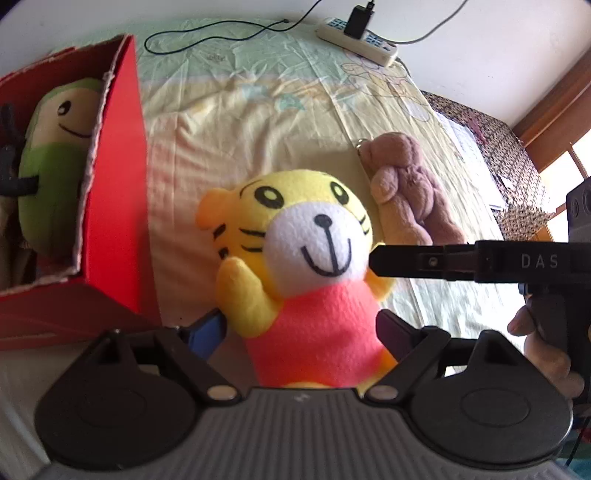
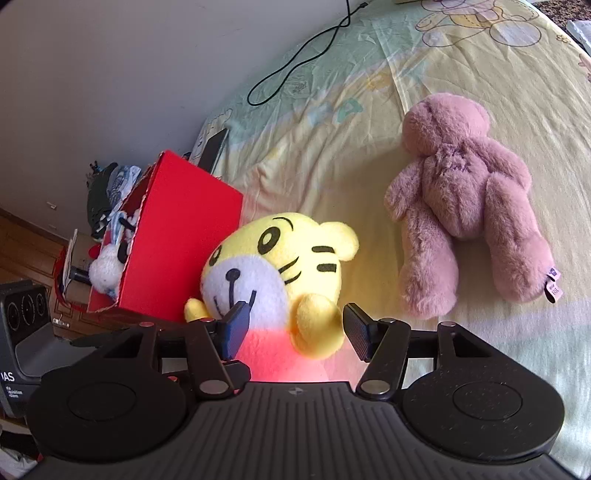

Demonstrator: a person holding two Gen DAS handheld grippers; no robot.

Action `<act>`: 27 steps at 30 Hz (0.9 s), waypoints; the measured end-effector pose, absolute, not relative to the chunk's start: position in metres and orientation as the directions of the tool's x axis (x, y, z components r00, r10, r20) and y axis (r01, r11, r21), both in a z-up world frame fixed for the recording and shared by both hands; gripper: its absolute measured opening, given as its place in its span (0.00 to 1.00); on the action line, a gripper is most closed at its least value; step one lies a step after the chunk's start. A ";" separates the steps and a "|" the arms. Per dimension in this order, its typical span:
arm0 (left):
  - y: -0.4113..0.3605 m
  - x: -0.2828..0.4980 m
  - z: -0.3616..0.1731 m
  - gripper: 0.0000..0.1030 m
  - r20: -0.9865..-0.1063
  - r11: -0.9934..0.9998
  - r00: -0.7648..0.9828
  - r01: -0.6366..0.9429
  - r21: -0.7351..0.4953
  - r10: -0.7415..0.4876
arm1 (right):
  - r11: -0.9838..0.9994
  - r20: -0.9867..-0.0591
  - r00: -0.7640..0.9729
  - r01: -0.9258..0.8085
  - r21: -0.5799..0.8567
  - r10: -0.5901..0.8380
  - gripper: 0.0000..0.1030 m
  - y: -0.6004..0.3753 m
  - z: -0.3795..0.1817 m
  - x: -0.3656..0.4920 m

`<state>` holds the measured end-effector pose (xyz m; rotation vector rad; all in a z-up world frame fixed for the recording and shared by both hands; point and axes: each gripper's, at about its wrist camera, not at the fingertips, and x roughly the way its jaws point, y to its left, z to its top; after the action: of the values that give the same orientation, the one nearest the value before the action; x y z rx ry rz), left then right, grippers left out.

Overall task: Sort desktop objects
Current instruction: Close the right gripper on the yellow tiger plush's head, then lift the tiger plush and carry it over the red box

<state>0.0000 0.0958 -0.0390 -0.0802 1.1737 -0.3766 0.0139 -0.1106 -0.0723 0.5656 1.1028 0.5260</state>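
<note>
A yellow tiger plush [image 1: 295, 236] in a red-pink shirt sits upright on the bed sheet. My left gripper [image 1: 301, 328] stands open, one finger on each side of its shirt, and I see no squeeze. From the right, the right gripper's finger [image 1: 399, 260] reaches level to the tiger's cheek. In the right wrist view the tiger [image 2: 273, 266] leans left, and my right gripper [image 2: 295, 330] is open around its arm and chest, with a gap at the right pad. A pink teddy bear [image 1: 410, 184] [image 2: 461, 206] lies face down to the right.
A red cardboard box [image 1: 114, 184] [image 2: 177, 251] stands left of the tiger with a green plush [image 1: 51, 158] inside. A power strip [image 1: 358, 40] and black cable [image 1: 207, 33] [image 2: 295, 62] lie at the far end. A person's hand [image 1: 543, 350] grips the right gripper's handle.
</note>
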 end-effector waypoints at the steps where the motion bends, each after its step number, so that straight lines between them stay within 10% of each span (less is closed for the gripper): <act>1: 0.098 0.005 -0.040 0.86 -0.882 0.935 0.329 0.230 -0.271 -0.337 | 0.747 -0.676 0.359 -0.103 0.656 0.643 0.59 -0.108 -0.075 0.018; 15: 0.067 0.019 -0.037 0.76 -0.888 0.950 0.384 0.274 -0.153 -0.254 | 0.643 -0.606 0.294 -0.039 0.765 0.739 0.45 -0.119 -0.089 0.030; 27: 0.086 0.007 0.076 0.76 -0.738 0.933 0.610 0.352 -0.074 -0.288 | 0.586 -0.423 0.453 -0.316 0.746 0.784 0.45 -0.106 0.026 0.032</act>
<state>0.0069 0.0855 0.0762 0.0813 0.8363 -0.3698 0.0319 -0.1060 0.0255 0.6388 0.8439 0.7391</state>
